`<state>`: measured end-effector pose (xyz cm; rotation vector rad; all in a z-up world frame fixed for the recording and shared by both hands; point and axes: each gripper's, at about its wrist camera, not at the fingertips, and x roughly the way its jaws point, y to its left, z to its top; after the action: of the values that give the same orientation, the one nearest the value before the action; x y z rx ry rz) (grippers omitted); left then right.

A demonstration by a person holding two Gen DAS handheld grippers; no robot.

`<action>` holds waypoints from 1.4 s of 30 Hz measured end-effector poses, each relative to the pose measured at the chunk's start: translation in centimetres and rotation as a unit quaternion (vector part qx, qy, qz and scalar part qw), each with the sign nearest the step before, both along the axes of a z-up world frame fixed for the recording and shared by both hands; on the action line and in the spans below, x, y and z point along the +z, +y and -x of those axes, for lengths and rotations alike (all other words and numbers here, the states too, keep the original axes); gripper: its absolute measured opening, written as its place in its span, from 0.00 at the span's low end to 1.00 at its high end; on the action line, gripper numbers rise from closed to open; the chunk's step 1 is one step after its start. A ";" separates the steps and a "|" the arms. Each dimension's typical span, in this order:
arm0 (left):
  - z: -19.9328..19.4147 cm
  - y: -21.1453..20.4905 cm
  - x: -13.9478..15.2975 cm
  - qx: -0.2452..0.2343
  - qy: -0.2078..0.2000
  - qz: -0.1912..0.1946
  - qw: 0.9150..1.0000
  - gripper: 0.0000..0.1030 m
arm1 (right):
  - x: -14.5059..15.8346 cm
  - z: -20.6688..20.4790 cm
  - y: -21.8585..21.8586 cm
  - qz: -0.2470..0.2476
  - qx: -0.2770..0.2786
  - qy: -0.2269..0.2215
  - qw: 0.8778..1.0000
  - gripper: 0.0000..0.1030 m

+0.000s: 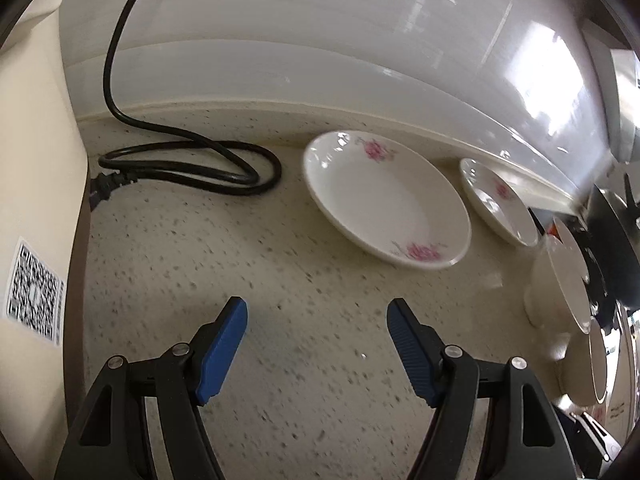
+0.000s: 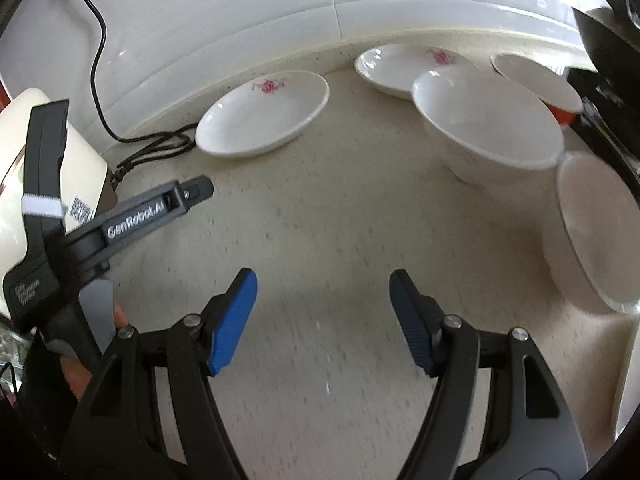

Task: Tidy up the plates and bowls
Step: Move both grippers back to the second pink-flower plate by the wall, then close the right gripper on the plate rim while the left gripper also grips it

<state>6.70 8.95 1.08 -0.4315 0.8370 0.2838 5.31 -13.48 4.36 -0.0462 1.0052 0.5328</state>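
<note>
On the speckled beige stone desk [image 2: 320,216], against the white tiled wall [image 2: 240,20], lies the crockery. Nearest the black power cord [image 1: 188,168] sits a shallow white ceramic plate with pink flower prints [image 2: 264,114]; a second flowered white plate [image 2: 394,66] lies just beside it toward the right. In front of that one stands a deep plain white ceramic bowl [image 2: 488,120], with a white-lined bowl with a red outside [image 2: 540,84] behind it and another plain white bowl [image 2: 600,224] at the right edge. A cream appliance with a QR sticker [image 1: 36,200] stands at the far left.

Left gripper [image 1: 316,344]: fingers spread wide, holding nothing, over bare desk, short of the first plate. Right gripper [image 2: 322,316]: fingers likewise wide and empty, well apart from all dishes.

Handling judgement: glazed ceramic, so stiff, fairly heavy for its size, slick under the blue ribbed pads, and liable to chip if knocked together or dropped. Best hold is probably the raised rim nearest the gripper, one finger inside, one under the lip. The plates lie low, so the under-lip finger needs a shallow approach. Stack like with like, setting down gently.
</note>
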 end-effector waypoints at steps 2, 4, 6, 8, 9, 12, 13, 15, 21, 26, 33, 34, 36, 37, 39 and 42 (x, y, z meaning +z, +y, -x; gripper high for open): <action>-0.3 0.4 -0.1 0.006 -0.002 -0.004 1.000 0.71 | 0.0 -1.0 0.9 -0.001 -0.001 -0.001 1.000 0.70; -0.3 0.6 -0.1 0.009 -0.006 -0.010 1.000 0.71 | 0.1 -1.8 1.4 -0.004 -0.003 -0.003 1.000 0.70; -0.3 0.8 -0.3 0.012 -0.013 -0.022 1.000 0.72 | 0.3 -2.8 1.9 -0.008 -0.004 -0.005 1.000 0.70; -0.3 0.9 -0.3 0.013 -0.017 -0.024 0.999 0.74 | 0.2 -3.8 2.7 -0.010 -0.003 -0.006 1.000 0.69; -0.3 0.9 -0.3 0.013 -0.018 -0.024 0.999 0.76 | 0.2 -4.2 3.0 -0.012 -0.003 -0.005 1.000 0.69; -0.4 1.0 -0.4 0.011 -0.020 -0.023 0.999 0.80 | 0.3 -5.6 3.7 -0.021 -0.007 -0.004 1.000 0.69; -0.5 1.1 -0.4 0.009 -0.021 -0.021 1.000 0.81 | 0.4 -6.0 3.8 -0.024 -0.009 -0.004 1.000 0.69; -0.7 1.2 -0.5 0.007 -0.023 -0.017 1.000 0.84 | 0.5 -7.1 4.3 -0.031 -0.016 -0.003 0.999 0.69; -1.0 1.1 -0.5 -0.002 -0.026 -0.010 1.000 0.91 | -0.1 -10.1 5.9 -0.042 -0.020 0.009 0.999 0.69; -1.2 1.0 -0.5 -0.009 -0.024 -0.007 1.000 0.98 | -1.1 -12.0 6.9 -0.051 -0.021 0.024 0.998 0.69; -1.3 1.0 -0.6 -0.008 -0.026 -0.004 1.000 0.98 | -1.7 -13.3 8.3 -0.056 -0.009 0.027 0.998 0.69; -1.3 1.0 -0.6 -0.008 -0.026 -0.004 1.000 0.98 | -1.7 -13.4 8.4 -0.057 -0.007 0.027 0.998 0.69; -1.3 1.0 -0.6 -0.008 -0.026 -0.004 1.000 0.99 | -1.8 -13.5 8.5 -0.062 0.000 0.028 0.998 0.58; -1.3 1.0 -0.6 -0.008 -0.026 -0.004 1.000 0.99 | -1.8 -13.5 8.6 -0.056 0.000 0.026 0.998 0.51; -1.3 0.9 -0.5 -0.008 -0.025 -0.005 1.000 0.99 | -2.0 -13.4 8.7 -0.047 -0.006 0.019 0.999 0.38; -1.2 0.9 -0.5 -0.008 -0.024 -0.006 1.000 0.99 | -2.3 -13.4 8.1 -0.050 -0.010 0.019 0.999 0.21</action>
<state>7.92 9.82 0.57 -0.4187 0.7905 0.2627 18.69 -5.43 2.10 0.0630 1.0146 0.5672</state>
